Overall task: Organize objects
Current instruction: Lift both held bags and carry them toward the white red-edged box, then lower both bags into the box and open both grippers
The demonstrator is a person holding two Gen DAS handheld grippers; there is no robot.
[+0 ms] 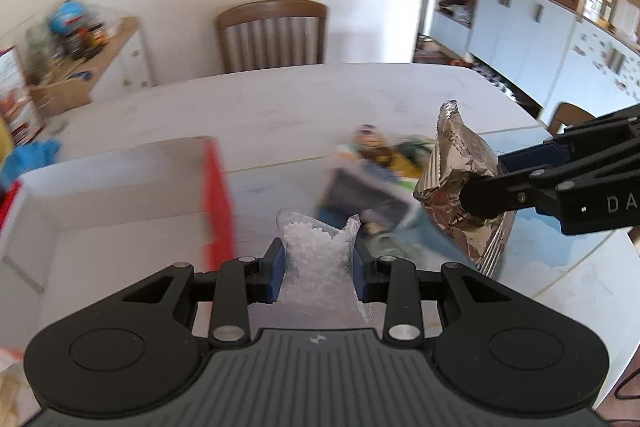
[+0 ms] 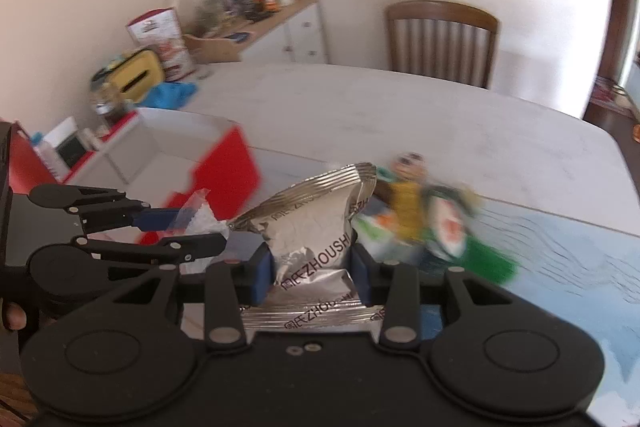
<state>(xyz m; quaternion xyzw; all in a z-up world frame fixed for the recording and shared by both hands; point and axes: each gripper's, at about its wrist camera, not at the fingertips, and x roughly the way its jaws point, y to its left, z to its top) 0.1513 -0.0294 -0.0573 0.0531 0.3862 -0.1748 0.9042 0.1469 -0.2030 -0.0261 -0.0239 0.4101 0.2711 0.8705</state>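
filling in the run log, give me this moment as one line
left gripper: shut on clear pellet bag | right gripper: shut on silver foil packet | red and white box: open | remaining packets: on table

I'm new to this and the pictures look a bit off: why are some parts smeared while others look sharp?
Left wrist view: the clear bag of white pellets in the left gripper is sharp, while the red-and-white box behind is smeared. Right wrist view: the silver foil packet in the right gripper is crisp, the colourful packets blurred. Both views bend straight lines.

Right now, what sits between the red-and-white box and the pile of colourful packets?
In the left wrist view, only the clear bag of white pellets, held above bare table.
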